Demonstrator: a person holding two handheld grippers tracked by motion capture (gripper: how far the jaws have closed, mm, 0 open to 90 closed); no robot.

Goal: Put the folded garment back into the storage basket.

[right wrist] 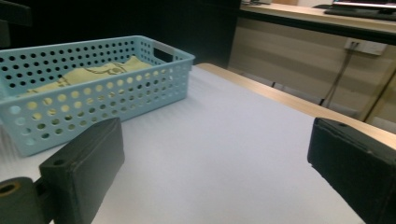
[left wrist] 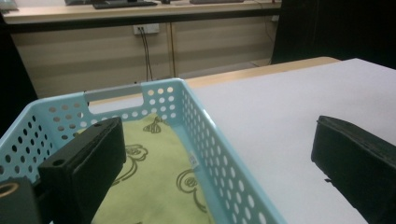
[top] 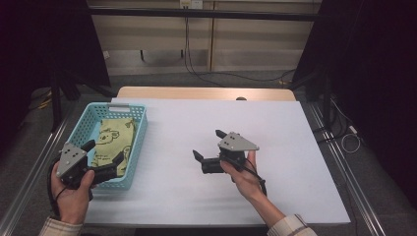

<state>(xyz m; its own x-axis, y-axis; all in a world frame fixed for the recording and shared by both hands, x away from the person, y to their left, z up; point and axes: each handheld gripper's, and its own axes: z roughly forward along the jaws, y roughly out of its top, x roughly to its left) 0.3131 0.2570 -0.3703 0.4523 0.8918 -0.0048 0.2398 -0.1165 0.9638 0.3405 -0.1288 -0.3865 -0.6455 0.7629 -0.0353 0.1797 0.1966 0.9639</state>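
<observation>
Blue basket (top: pixel 139 129) wall stands between left tool's (top: pixel 104 158) spread jaws.

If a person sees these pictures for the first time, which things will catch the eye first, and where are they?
The light blue basket at the table's left edge stands out most, with a yellow-green cloth printed with bears lying inside it. The left hand-held gripper sits open at the basket's near corner, one jaw over the cloth and one outside the wall. The right hand-held gripper is open too, over the bare white table near its middle.
</observation>
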